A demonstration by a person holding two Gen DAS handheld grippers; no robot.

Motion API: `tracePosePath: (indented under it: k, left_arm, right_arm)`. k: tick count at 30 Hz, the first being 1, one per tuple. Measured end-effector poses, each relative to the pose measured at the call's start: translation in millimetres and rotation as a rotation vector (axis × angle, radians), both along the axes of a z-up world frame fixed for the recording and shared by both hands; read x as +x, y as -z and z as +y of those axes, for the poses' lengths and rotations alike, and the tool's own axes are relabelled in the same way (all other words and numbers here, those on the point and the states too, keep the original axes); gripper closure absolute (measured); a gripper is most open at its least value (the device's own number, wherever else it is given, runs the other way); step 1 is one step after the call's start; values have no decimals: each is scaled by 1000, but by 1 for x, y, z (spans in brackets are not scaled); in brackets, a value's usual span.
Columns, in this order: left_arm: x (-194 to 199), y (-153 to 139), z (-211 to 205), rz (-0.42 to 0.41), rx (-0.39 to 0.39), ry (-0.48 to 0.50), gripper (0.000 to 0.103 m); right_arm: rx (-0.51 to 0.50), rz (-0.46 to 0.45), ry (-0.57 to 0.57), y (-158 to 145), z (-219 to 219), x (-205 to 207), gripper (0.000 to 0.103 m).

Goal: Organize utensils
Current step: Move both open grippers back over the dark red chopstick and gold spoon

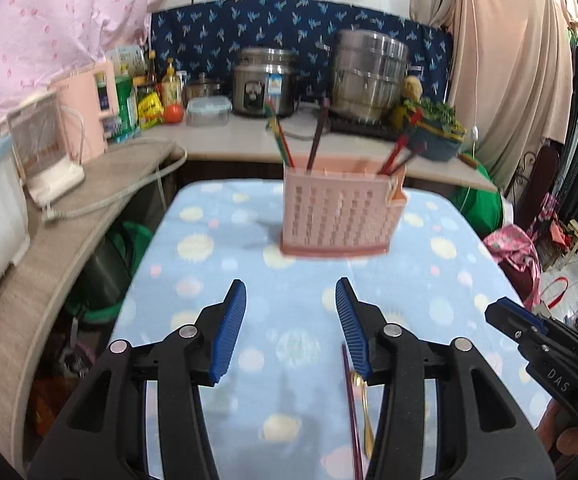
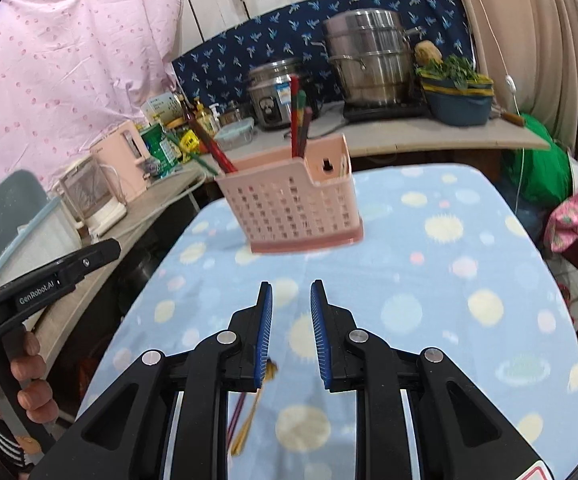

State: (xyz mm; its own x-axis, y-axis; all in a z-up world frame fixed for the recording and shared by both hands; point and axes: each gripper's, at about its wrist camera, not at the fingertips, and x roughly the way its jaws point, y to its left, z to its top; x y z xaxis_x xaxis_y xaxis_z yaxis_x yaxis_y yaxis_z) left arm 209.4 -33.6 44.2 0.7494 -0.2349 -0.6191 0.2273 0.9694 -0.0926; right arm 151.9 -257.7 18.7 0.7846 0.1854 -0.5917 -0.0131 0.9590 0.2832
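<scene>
We hold both tools low over the cloth-covered desk (image 1: 217, 240), pointed toward the pink perforated utensil caddy (image 1: 335, 220) that stands upright well ahead of the jaws. The left gripper (image 1: 291, 328) has its jaws parted wide, with nothing between the blue pads. The right gripper (image 2: 291, 328) has its jaws set to a narrow gap, also empty; no pad presses on anything.

The caddy already carries several chopsticks (image 2: 299, 120), which lean outward against its rim because the compartments are wider than the sticks. It sits near the middle of the desk, where either tool can reach its open top.

The remaining loose utensils lie flat on the cloth close under the tools: a gold-coloured spoon (image 1: 363, 412) and a dark red chopstick (image 1: 351, 412), side by side. In the left wrist view they run just beneath the right-hand finger; in the right wrist view they show below the left-hand finger. They therefore lie between the two grippers.

We judge the next step to be a pick-up of one of these pieces. Thin items lying flat on soft cloth call for a low, careful closing.
</scene>
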Motion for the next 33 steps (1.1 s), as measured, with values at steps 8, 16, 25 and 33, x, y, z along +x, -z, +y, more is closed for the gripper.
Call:
tracePosePath:
  k: [8, 16, 25, 33]
  left_arm:
    - [-43, 69, -2, 155, 19, 17, 59]
    - [-80, 115, -12, 264, 30, 49, 59]
    - [-108, 133, -26, 315, 1, 100, 59]
    - [-117, 140, -30, 312, 18, 103, 65]
  right_arm:
    - [23, 92, 14, 46, 1, -45, 83]
    - [10, 159, 10, 83, 12, -72, 83]
    - [34, 196, 9, 101, 16, -86, 83]
    - [41, 206, 4, 104, 18, -88, 83]
